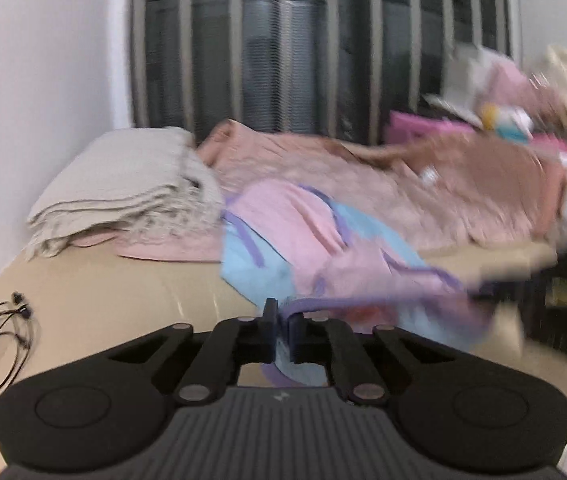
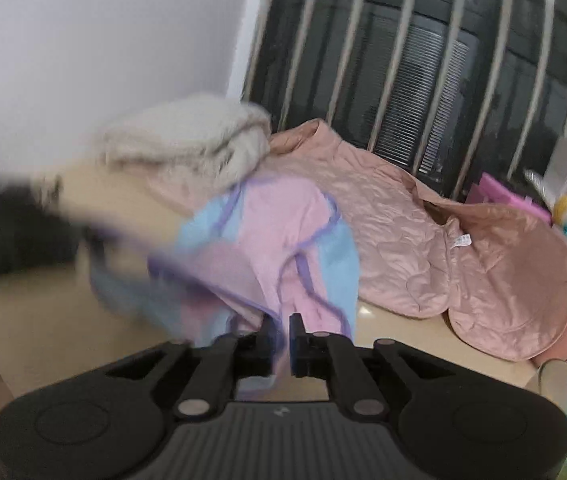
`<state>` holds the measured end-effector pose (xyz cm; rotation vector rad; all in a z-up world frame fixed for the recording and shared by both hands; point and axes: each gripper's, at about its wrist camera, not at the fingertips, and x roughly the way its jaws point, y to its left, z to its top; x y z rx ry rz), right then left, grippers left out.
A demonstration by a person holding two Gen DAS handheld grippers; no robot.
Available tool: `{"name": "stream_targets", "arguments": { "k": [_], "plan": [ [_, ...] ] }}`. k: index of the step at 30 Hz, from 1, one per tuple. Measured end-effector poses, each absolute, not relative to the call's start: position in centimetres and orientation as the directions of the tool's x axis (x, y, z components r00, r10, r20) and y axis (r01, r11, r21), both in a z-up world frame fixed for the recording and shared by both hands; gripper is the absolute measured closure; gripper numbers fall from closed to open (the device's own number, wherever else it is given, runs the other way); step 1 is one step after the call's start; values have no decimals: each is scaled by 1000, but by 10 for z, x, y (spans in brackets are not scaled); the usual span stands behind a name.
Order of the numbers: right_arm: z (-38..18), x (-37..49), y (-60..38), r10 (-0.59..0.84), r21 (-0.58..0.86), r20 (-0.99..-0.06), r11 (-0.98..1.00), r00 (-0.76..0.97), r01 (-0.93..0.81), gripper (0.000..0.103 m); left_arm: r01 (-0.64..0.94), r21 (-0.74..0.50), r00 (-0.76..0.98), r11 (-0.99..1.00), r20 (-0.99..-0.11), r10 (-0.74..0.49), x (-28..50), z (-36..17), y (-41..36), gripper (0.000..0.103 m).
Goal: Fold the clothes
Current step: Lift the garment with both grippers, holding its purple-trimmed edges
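The pink-and-blue top [image 1: 315, 236] lies rumpled mid-surface, unfolded. Left gripper [image 1: 282, 320] and right gripper [image 2: 281, 332] each have jaws pinched on its hem at 6 o'clock. Folding seems barely begun; the quilted jacket [image 2: 443, 248] at 2 o'clock waits.

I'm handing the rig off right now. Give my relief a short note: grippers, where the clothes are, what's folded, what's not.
Left gripper: shut on the purple-trimmed edge of the pink-and-blue garment.
Right gripper: shut on another edge of the same garment.
The garment hangs between both grippers over the tan table, bunched, not yet folded.
Behind it the pink quilted jacket lies spread out, unfolded.
The beige folded cloth sits at the back left, on a pink piece.
Earphones lie at the table's left edge.
Left to do: lay the garment flat, fold it, then the jacket. Frames are motion-blurred.
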<state>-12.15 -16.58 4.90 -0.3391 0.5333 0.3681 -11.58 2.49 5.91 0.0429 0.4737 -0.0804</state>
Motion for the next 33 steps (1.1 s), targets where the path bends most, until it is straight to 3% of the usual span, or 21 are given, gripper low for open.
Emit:
{"name": "stream_targets", "arguments": {
  "k": [6,10,13,17,20,24,28,30,32,33],
  "plan": [
    [18,-134,-155,159,-256,-571,898,806,-358,88,16,-49,924,999,-382,-33,-126,77,36,100],
    [23,-135,-163,95,-280,-532,918,842,-281,88,-11,29,935,1000,-355,20,-135,82,34,100],
    [30,-141,-169,135,-257,-509,919,850,-300,86,-29,67,937,997,-346,50,-139,78,35,100],
    [23,-148,-165,182,-266,-526,893,831,-364,72,-29,75,926,997,-375,55,-139,66,34,100],
    [14,-157,-152,211,-325,-514,849,831,-416,61,-19,75,925,997,-378,46,-140,64,32,100],
    [7,-165,-134,206,-396,-498,810,842,-432,61,-20,92,927,996,-372,53,-138,65,30,100],
    [1,-175,-117,162,-531,-409,758,898,-379,61,-17,97,929,995,-366,52,-139,68,28,98],
    [-1,-175,-114,156,-552,-394,748,906,-369,68,-12,109,931,994,-363,51,-140,66,27,98],
    [-1,-170,-114,150,-540,-420,752,895,-379,101,-10,117,928,993,-368,53,-141,63,27,98],
    [1,-169,-116,146,-521,-429,766,891,-377,98,-12,122,926,992,-373,57,-141,61,27,97]
  ]
}}
